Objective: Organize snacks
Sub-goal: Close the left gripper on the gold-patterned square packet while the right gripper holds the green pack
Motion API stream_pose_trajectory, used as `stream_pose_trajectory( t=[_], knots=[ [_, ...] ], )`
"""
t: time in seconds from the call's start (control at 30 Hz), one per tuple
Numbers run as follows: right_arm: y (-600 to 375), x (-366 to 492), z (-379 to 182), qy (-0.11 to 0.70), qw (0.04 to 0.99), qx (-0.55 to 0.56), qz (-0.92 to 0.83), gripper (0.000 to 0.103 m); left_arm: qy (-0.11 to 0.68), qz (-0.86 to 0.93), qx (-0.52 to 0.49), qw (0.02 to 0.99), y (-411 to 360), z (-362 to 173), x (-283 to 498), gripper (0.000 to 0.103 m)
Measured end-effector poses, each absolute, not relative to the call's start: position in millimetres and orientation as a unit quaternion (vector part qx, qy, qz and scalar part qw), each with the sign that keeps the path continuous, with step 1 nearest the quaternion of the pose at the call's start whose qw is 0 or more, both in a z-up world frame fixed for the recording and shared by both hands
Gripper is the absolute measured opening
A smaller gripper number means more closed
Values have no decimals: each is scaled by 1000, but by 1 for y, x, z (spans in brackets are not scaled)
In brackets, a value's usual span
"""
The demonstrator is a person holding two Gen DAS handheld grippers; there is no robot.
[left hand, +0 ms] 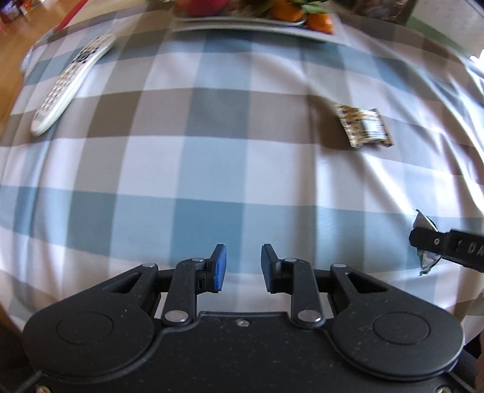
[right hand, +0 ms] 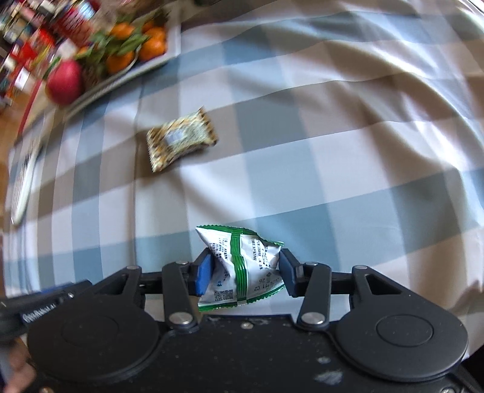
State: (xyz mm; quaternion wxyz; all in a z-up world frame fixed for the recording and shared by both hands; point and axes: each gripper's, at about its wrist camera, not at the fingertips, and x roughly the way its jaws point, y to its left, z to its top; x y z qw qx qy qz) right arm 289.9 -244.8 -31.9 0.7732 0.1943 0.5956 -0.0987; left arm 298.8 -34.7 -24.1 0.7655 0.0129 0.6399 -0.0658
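Note:
My right gripper [right hand: 243, 266] is shut on a white-and-green snack packet [right hand: 242, 266], held a little above the checked tablecloth. The packet and a right finger also show at the right edge of the left wrist view [left hand: 425, 241]. A brown patterned snack packet [right hand: 181, 139] lies on the cloth ahead and to the left of the right gripper; in the left wrist view it [left hand: 364, 125] lies far ahead to the right. My left gripper [left hand: 243, 266] is open and empty, low over the cloth.
A grey tray [right hand: 174, 39] with oranges [right hand: 152, 45] and a red fruit [right hand: 65, 81] stands at the far side; it also shows in the left wrist view [left hand: 242, 22]. A white remote control [left hand: 71, 83] lies at the left. The cloth [right hand: 363, 136] is wrinkled at the right.

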Motion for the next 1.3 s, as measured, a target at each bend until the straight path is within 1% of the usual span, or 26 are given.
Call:
stream_pose_trajectory(
  t=[0.2, 0.37, 0.5, 0.63, 0.8, 1.03, 1.27, 1.3],
  knots=[
    [-273, 282, -22, 587, 760, 261, -104, 49, 607, -106, 44, 786, -58, -25, 286, 36],
    [-285, 277, -12, 576, 760, 284, -102, 49, 589, -121, 88, 795, -81, -25, 284, 36],
    [-292, 277, -7, 568, 758, 303, -106, 49, 589, -131, 86, 793, -102, -20, 305, 36],
    [-295, 279, -4, 563, 759, 309, -113, 49, 572, -134, 96, 804, -126, -13, 328, 36],
    [-306, 279, -1, 552, 755, 332, -123, 49, 552, -164, 139, 806, -157, -15, 349, 36],
    [-316, 280, 1, 544, 749, 351, -139, 49, 550, -169, 181, 798, -178, -32, 362, 37],
    [-318, 281, 2, 542, 748, 354, -143, 49, 558, -167, 170, 795, -180, -38, 371, 37],
    [-318, 281, 2, 542, 748, 354, -143, 49, 557, -169, 172, 795, -181, -39, 371, 40]
  ],
)
